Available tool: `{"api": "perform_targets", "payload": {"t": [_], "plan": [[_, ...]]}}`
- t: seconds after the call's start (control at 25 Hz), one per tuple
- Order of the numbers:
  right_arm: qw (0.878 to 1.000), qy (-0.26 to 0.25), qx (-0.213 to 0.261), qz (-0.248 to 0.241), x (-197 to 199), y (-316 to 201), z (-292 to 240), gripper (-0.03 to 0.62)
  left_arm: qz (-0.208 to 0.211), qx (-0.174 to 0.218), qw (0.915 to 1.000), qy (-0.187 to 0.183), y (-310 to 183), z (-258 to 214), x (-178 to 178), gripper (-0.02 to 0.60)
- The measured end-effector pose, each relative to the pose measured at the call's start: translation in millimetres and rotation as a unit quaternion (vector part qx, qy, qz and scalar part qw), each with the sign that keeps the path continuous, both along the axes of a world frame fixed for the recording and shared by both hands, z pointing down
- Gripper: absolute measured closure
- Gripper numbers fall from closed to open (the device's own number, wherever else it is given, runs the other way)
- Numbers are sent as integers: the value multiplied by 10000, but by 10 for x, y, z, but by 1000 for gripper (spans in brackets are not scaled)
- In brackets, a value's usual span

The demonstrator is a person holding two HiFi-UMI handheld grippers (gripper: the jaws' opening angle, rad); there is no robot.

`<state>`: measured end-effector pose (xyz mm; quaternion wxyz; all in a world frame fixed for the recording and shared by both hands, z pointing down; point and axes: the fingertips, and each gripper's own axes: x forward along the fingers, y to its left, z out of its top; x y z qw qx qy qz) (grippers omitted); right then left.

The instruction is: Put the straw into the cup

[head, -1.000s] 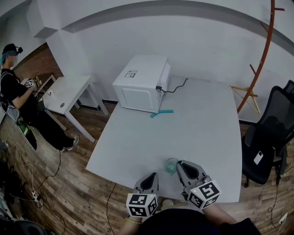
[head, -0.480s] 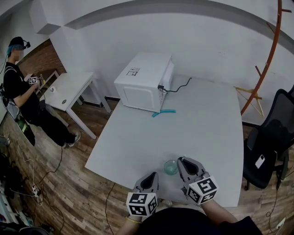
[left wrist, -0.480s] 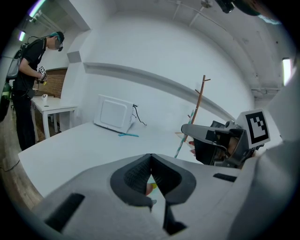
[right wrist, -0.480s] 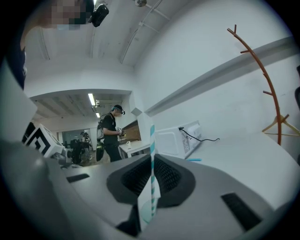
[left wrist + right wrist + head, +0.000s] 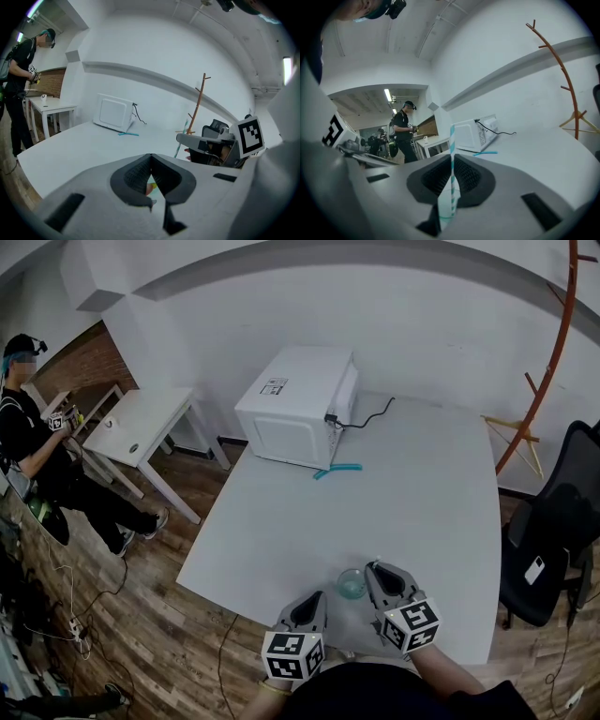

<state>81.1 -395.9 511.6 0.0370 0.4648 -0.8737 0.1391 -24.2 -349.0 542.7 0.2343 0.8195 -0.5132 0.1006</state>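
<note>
Straw (image 5: pixel 451 140): teal-and-white striped paper tube, upright, clamped in the right tongs (image 5: pixel 379 570) just beside the cup (image 5: pixel 352 584) at the desk's (image 5: pixel 412 493) near edge. It looks light and thin-walled, so it likely kinks if squeezed hard (grip mid-length, keep it vertical). Cup: small, round, clear greenish, probably tips easily. Left tongs (image 5: pixel 150 159): closed together, nothing visibly gripped.
</note>
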Motion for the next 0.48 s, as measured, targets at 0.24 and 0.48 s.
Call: {"api": "perform_targets", "payload": {"t": [0.24,0.48], "plan": [[9998,102,-196,3,-4,-27,195,557,-103,-59,9999,25,6,46,-48,571],[9990,173,-408,-16,-23,-54,377,557,-167,-82,9998,54,-32,67,-84,571]]}}
